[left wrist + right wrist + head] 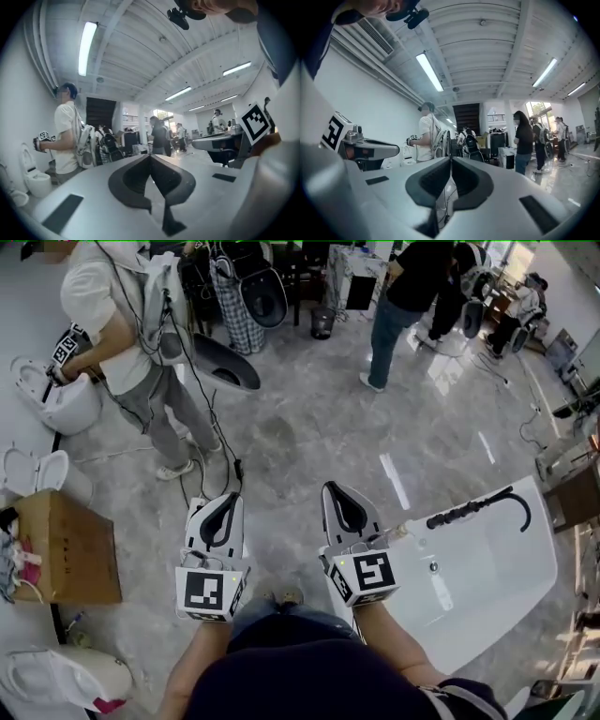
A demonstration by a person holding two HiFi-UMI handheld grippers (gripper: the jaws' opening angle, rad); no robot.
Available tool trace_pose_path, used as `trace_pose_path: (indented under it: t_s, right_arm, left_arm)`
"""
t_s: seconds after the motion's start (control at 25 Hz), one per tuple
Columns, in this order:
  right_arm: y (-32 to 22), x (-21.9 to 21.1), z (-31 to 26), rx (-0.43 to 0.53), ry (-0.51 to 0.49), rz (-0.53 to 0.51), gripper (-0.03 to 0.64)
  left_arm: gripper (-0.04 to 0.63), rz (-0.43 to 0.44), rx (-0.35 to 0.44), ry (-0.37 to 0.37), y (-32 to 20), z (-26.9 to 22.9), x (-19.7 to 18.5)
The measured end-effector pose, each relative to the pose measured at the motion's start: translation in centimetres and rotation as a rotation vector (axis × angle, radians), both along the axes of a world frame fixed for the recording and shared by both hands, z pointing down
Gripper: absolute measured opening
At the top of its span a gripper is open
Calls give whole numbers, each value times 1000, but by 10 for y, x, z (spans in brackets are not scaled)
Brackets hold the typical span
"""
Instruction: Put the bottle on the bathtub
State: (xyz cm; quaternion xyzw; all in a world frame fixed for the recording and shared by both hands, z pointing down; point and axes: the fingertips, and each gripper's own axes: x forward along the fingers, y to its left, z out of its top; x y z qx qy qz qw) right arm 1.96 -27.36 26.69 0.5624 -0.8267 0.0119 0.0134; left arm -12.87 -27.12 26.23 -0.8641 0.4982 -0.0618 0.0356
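As we stood beside the white bathtub (pixel 497 568), our left gripper (pixel 229 500) and right gripper (pixel 337 493) were both clenched on nothing. No bottle showed in any view; we judged it likely light and slippery, best gripped around its middle.

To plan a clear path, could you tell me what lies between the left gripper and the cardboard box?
Only bare grey floor, in the head view, between the left gripper and the cardboard box.
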Motion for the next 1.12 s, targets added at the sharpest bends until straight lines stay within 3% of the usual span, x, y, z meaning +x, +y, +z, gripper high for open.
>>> trace_pose_path:
  t_s: [0.2,0.32,0.56,1.12]
  right_arm:
    - [8,-83,-33,59,2,-94,35]
    - [7,-114,-48,90,-8,-143,35]
    - [-11,-109,-59,63,-16,-192,35]
    - [5,-100,-53,61,-25,-198,35]
  left_arm:
    - [23,-155,48,-17,23,-31,-86]
    - [21,-206,59,-9,25,-44,-113]
    - [21,-228,62,-2,4,-59,-98]
    - [21,-209,80,10,19,-54,-82]
